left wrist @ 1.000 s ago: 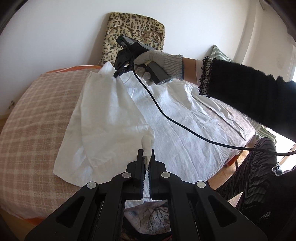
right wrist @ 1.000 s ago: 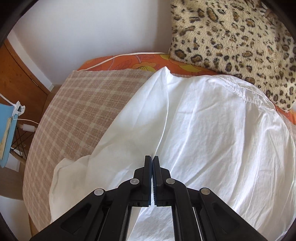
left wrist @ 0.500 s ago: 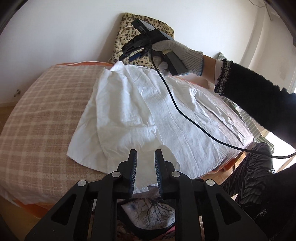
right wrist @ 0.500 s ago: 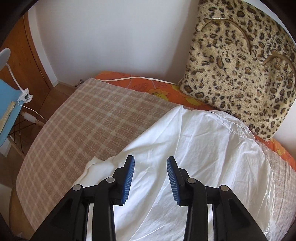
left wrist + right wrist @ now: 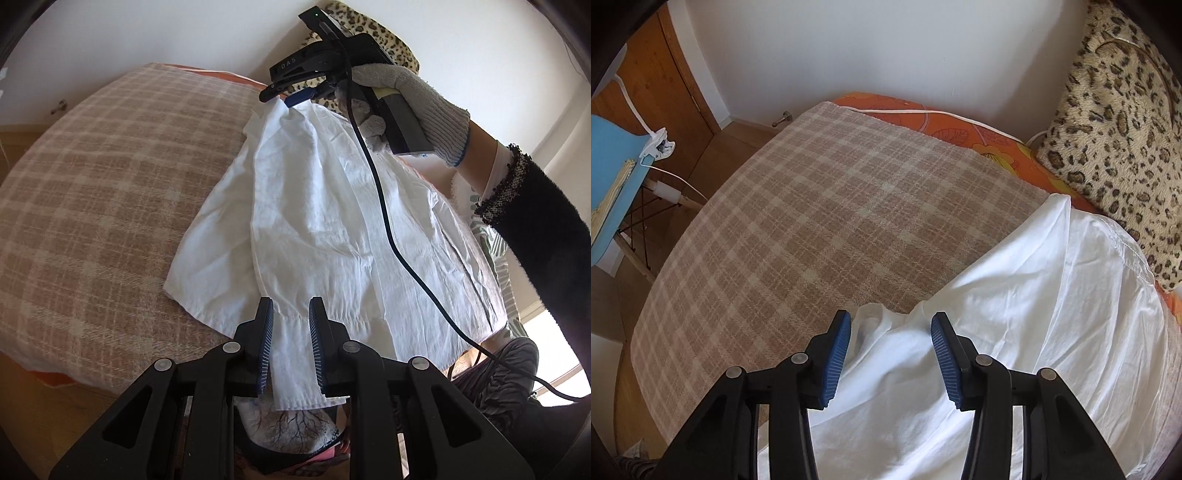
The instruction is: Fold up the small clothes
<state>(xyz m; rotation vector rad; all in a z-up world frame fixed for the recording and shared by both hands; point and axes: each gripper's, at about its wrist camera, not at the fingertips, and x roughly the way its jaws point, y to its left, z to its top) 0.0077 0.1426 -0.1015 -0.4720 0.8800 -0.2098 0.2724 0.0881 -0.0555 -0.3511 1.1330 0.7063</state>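
Left wrist view: both grippers, left gripper and right gripper, have just opened, empty; the crumpled white cotton garment could spring unfolded.

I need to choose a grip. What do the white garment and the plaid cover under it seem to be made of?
White garment: probably thin woven cotton, matte; it shows fine creases and stitched hems. Plaid cover: looks like thicker, slightly fuzzy woven wool or blend, matte.

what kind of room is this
Most likely a bedroom at home: a white garment is spread on a bed under a checked blanket, with a leopard-print cushion against the wall and a wooden door nearby.
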